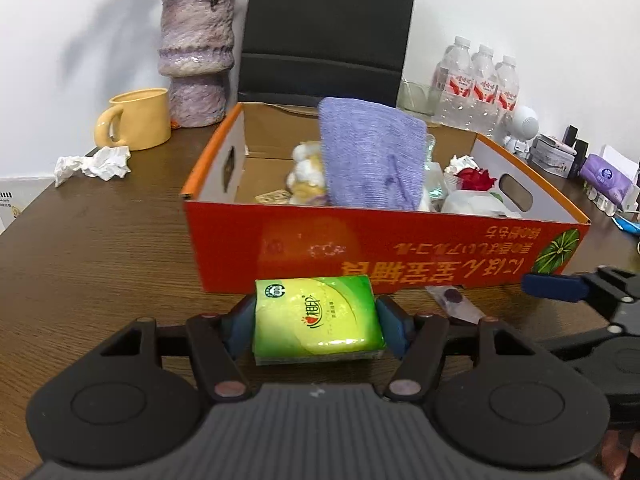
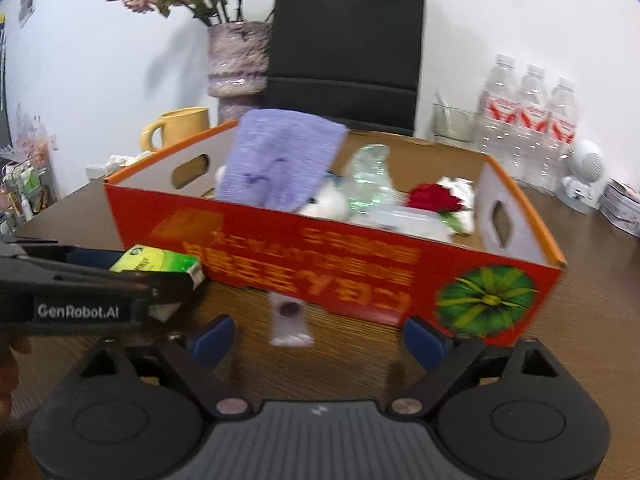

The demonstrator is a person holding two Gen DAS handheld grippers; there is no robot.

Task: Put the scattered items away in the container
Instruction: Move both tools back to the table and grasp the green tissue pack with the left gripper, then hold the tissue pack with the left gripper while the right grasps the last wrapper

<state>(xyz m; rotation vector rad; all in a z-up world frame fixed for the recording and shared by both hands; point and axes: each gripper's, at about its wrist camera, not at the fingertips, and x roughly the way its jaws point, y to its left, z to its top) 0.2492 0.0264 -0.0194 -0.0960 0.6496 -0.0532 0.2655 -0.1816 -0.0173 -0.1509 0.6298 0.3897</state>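
A green tissue pack (image 1: 318, 320) lies on the brown table just in front of the orange-red cardboard box (image 1: 360, 248). My left gripper (image 1: 316, 328) is shut on it, a blue pad pressed against each side. From the right wrist view the pack (image 2: 160, 262) shows at the left, in the black fingers. My right gripper (image 2: 318, 342) stands open and low over the table. A small clear packet (image 2: 289, 320) with a dark disc lies ahead between its fingers, untouched. The box (image 2: 320, 256) holds a purple cloth (image 1: 372, 156), a plush toy, a red rose (image 2: 434, 196) and a clear bottle.
A crumpled white tissue (image 1: 94, 164) lies at the table's far left beside a yellow mug (image 1: 136, 118) and a purple vase (image 1: 196, 60). A black chair (image 1: 328, 32) stands behind the box. Water bottles (image 1: 480, 80) and small desk items crowd the right.
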